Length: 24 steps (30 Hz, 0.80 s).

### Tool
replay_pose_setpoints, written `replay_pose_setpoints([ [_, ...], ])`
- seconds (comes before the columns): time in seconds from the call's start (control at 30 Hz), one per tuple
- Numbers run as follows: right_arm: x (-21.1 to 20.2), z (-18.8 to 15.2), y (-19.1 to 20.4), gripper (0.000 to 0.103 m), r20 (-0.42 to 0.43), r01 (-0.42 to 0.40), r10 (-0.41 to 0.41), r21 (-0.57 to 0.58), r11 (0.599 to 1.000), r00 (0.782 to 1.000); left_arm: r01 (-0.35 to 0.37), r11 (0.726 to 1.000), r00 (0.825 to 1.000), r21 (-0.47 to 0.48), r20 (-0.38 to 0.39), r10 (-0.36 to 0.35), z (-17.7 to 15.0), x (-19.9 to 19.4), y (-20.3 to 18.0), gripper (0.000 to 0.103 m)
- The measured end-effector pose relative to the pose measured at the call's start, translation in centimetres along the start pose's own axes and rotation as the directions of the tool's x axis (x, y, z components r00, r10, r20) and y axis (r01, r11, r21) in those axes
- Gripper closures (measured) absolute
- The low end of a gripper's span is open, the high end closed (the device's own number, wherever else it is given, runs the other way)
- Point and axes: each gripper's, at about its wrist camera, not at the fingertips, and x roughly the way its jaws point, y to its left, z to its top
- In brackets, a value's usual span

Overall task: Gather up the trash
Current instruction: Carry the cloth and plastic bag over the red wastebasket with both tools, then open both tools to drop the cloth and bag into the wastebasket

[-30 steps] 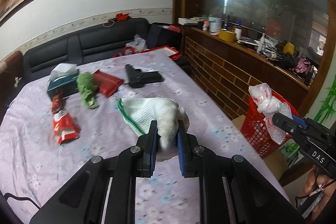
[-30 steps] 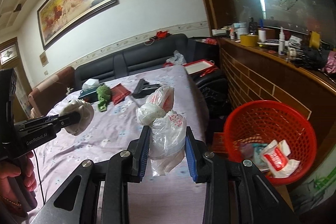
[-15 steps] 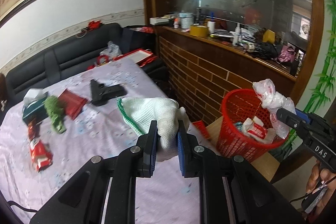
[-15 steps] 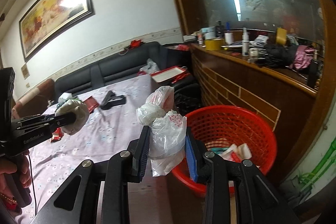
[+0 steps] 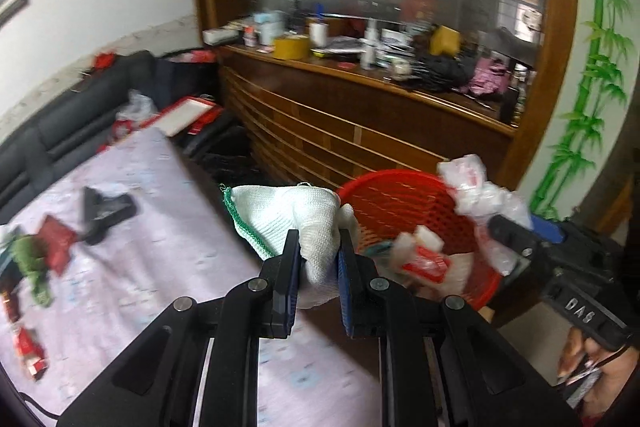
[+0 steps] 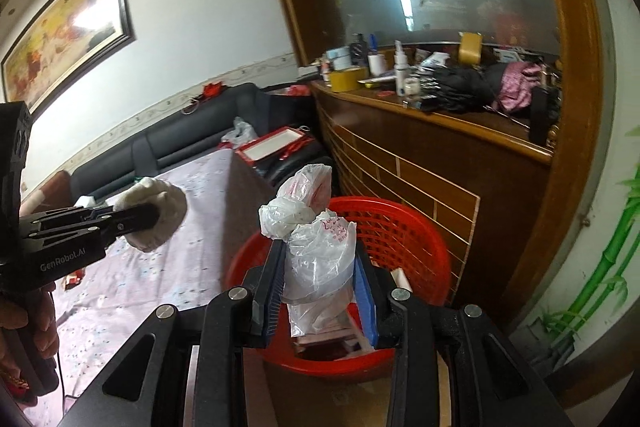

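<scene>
My left gripper [image 5: 316, 259] is shut on a white knit glove [image 5: 296, 215] with a green cuff, held above the table's right edge beside the red mesh basket [image 5: 404, 203]. It also shows in the right wrist view [image 6: 154, 217]. My right gripper [image 6: 320, 275] is shut on a crumpled clear plastic bag [image 6: 316, 239] and holds it over the red basket [image 6: 400, 227], which holds wrappers and paper. In the left wrist view the bag [image 5: 480, 195] hangs over the basket's far rim.
The table with a lilac cloth [image 5: 160, 267] carries a black toy pistol [image 5: 104, 211], red packets [image 5: 56, 243], a green item [image 5: 28, 259] and red wrappers [image 5: 28, 347]. A black sofa [image 5: 80, 115] stands behind. A cluttered wooden counter [image 5: 360, 95] rises behind the basket.
Both grippers have swung right from over the table toward the red basket. The right gripper with the bag now hangs over the basket; the left, with the glove, has reached the table's edge.
</scene>
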Motion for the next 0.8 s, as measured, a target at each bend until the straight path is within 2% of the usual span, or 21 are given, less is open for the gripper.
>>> replay_pose_setpoints([
  [0.17, 0.8, -0.2, -1.4, 0.067, -0.021, 0.027, -0.027, 0.024, 0.999, 0.999, 0.085, 0.996, 0.995, -0.004, -0.050, -0.085, 0.9, 3.4, -1.8, 0.086],
  [0.27, 1.4, -0.2, -2.0, 0.066, -0.032, 0.041, -0.040, 0.038, 0.998, 0.999, 0.111, 0.994, 0.992, 0.003, -0.065, -0.110, 0.9, 5.0, -2.6, 0.076],
  [0.3, 1.6, -0.2, -2.1, 0.066, -0.038, 0.044, -0.042, 0.043, 0.998, 0.998, 0.117, 0.993, 0.991, 0.003, -0.072, -0.117, 0.9, 5.4, -2.8, 0.063],
  [0.33, 1.8, -0.1, -2.3, 0.062, -0.040, 0.045, -0.043, 0.046, 0.998, 0.998, 0.121, 0.993, 0.990, -0.001, -0.077, -0.121, 0.8, 5.6, -2.8, 0.045],
  [0.4, 1.8, -0.1, -2.5, 0.049, -0.040, 0.049, -0.047, 0.056, 0.997, 0.998, 0.109, 0.994, 0.992, -0.009, -0.058, -0.110, 0.5, 5.4, -2.6, 0.031],
  [0.43, 1.8, 0.0, -2.5, 0.040, -0.038, 0.052, -0.049, 0.059, 0.997, 0.998, 0.104, 0.995, 0.993, -0.010, -0.048, -0.104, 0.4, 5.2, -2.4, 0.030],
  [0.53, 1.5, 0.2, -2.4, 0.038, -0.027, 0.058, -0.056, 0.063, 0.996, 0.998, 0.087, 0.996, 0.995, -0.029, -0.047, -0.088, 0.0, 4.2, -1.0, 0.030],
  [0.63, 1.1, 0.2, -2.0, 0.038, -0.021, 0.045, -0.044, 0.067, 0.997, 0.999, 0.036, 0.997, 0.999, -0.064, -0.035, -0.038, -1.0, 2.2, 2.1, 0.030],
  [0.7, 0.9, 0.3, -1.2, 0.036, -0.018, 0.029, -0.028, 0.057, 0.998, 0.999, -0.023, 0.995, 0.999, -0.096, -0.031, 0.020, -2.1, 0.7, 4.6, 0.029],
  [0.8, 1.0, 0.4, 0.8, 0.026, -0.014, -0.014, 0.014, 0.033, 0.999, 1.000, -0.131, 0.980, 0.991, -0.148, -0.030, 0.128, -4.0, -2.2, 9.1, 0.028],
])
